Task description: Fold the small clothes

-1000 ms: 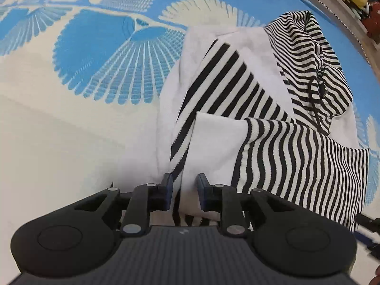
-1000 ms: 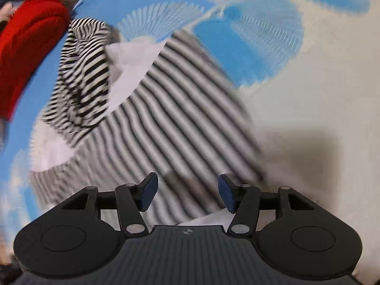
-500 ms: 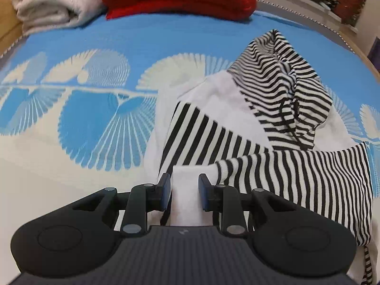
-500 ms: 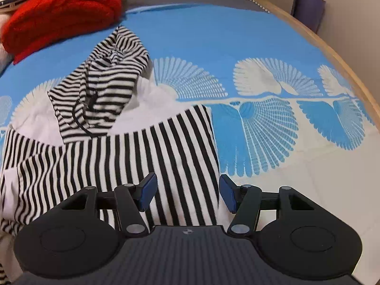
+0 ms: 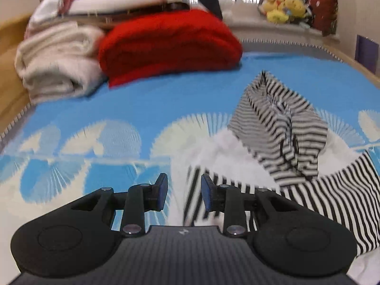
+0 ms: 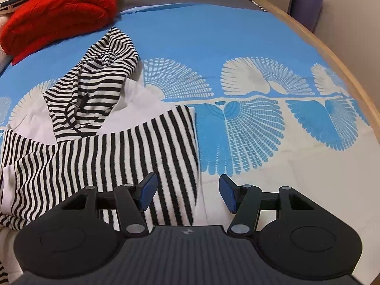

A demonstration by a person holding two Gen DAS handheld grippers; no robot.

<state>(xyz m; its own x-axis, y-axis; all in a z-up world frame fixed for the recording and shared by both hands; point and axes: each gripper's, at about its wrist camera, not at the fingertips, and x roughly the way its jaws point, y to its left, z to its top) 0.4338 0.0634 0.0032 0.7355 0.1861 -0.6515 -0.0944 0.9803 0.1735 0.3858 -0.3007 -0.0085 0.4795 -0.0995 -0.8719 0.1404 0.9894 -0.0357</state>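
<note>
- While the striped hoodie (image 6: 99, 147) lies spread on the blue patterned bedspread (image 6: 213, 38), with its hood (image 6: 99, 71) toward the red blanket (image 6: 57, 14) and both sleeves laid across the white chest, the next fold is judged to be the one bringing the lower part up.
- The left gripper (image 5: 184, 193) is seen with its jaws apart and nothing between them; they have just been opening, and the cloth lies below and beyond them, not pinched.
- The right gripper (image 6: 187, 193) is held wider, also empty, above the hoodie's right-hand edge.
- For a clean fold, the two lower corners should be taken at matching points, one by each gripper, so that the edge is lifted level.
- Every layer at each corner should be caught, since a pinched top layer alone would likely drag the crossed sleeves out of place.
- The hem is best carried toward the hood in one even sweep and laid down flat before the jaws are released.
- The hood's drawstring (image 6: 78, 109) should be kept tucked inside, as it could bunch under the fold.
</note>
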